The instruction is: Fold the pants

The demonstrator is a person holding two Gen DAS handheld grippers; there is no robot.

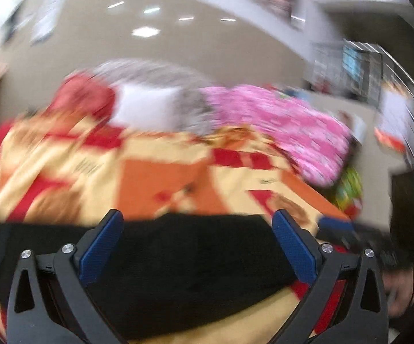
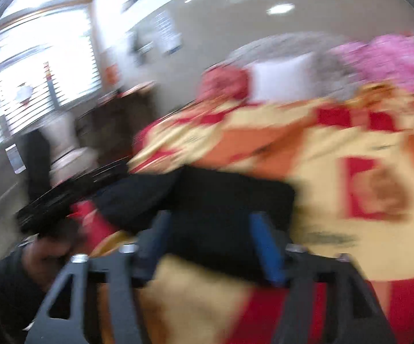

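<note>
Jaws of both grippers gape wide above flat, matte black pants (image 1: 195, 258).

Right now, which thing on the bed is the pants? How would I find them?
Find the big bedspread patterned in yellow, red and orange, with a pink blanket and a white pillow heaped at its far end. The pants lie at the near edge, closest to the cameras. They are the only plain black thing on the spread, a flat dark slab.
</note>
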